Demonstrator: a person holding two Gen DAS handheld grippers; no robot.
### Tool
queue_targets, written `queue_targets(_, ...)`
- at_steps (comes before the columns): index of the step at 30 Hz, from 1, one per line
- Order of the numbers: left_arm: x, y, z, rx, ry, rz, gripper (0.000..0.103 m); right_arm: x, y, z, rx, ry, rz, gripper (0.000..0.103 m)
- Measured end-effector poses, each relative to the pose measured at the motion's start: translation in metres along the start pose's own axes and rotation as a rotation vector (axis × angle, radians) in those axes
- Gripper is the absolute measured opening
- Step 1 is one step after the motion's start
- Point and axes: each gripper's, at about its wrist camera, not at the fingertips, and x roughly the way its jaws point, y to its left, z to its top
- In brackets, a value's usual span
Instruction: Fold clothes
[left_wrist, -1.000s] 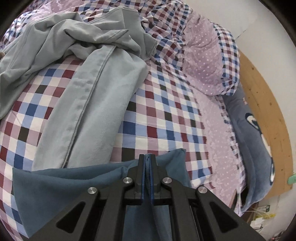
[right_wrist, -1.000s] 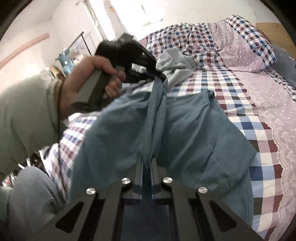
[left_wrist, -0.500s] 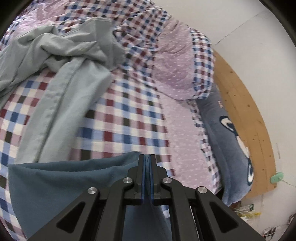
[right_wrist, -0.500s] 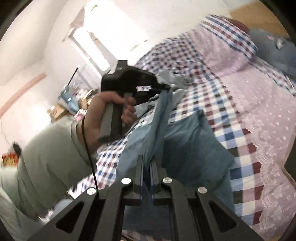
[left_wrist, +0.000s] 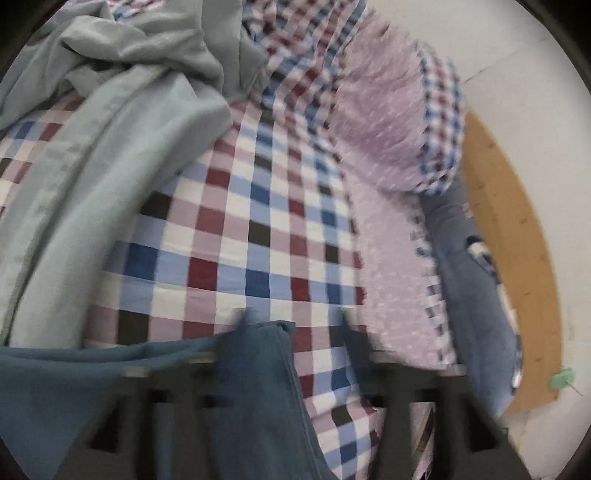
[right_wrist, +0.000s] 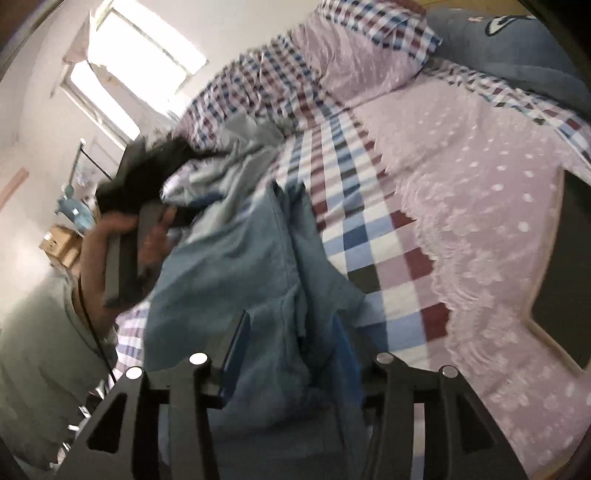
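The blue cloth (right_wrist: 255, 266) is soft and light. It looks thin and floppy, so it will bend and sag wherever nothing holds it up. It is not slippery like glass, but a loose fold could slide out of a weak pinch. The best place to take hold is probably a corner or the stitched edge, because a seam is thicker and gives more to pinch.

It is a dull blue, darker in the left view (left_wrist: 255, 373), and all one colour. A sewn line runs down its middle, and it is bunched into a few long folds. It lies on the near part of the bed (right_wrist: 369, 236), partly draped over both tools.

The right gripper (right_wrist: 291, 343) is opening. The cloth sits loose between its two fingers, and the blue pads (right_wrist: 345, 347) do not press on it. The left gripper (left_wrist: 291, 325) is opening too. A fold of the cloth lies beside one finger, not pinched. A hand (right_wrist: 122, 247) holds that tool.

Farther off, a pale grey-green garment (left_wrist: 110, 122) is heaped on the checked bedding. Behind it sits a pink dotted pillow (left_wrist: 384, 129) and a blue cushion (left_wrist: 465, 266) by the wooden headboard (left_wrist: 513, 221).
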Motion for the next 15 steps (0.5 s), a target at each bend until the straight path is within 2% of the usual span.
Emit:
queue_targets(2, -0.025, 0.006, -0.012, 0.034, -0.027, -0.006, 0.078, -0.014, -0.005, -0.005, 0.019, -0.007, 0.014, 0.051)
queue_targets(4, -0.054, 0.013, -0.028, 0.097, -0.048, 0.021, 0.078, -0.026, -0.005, -0.014, 0.0, 0.0, 0.002, 0.051)
queue_targets(7, -0.094, 0.031, -0.068, 0.19, -0.076, 0.084, 0.084, -0.043, -0.001, -0.036, -0.051, 0.009, -0.042, 0.049)
queue_targets(9, -0.113, 0.054, -0.09, 0.224, -0.066, 0.127, 0.084, -0.044, 0.007, -0.047, -0.111, 0.011, -0.101, 0.046)
queue_targets(11, -0.125, 0.079, -0.109, 0.201, -0.066, 0.14, 0.084, -0.044, 0.016, -0.056, -0.172, 0.013, -0.154, 0.038)
queue_targets(13, -0.136, 0.102, -0.126, 0.162, -0.076, 0.141, 0.084, -0.034, 0.023, -0.058, -0.223, 0.027, -0.177, 0.035)
queue_targets(15, -0.144, 0.126, -0.139, 0.08, -0.097, 0.109, 0.084, -0.023, 0.024, -0.06, -0.239, 0.054, -0.219, 0.032)
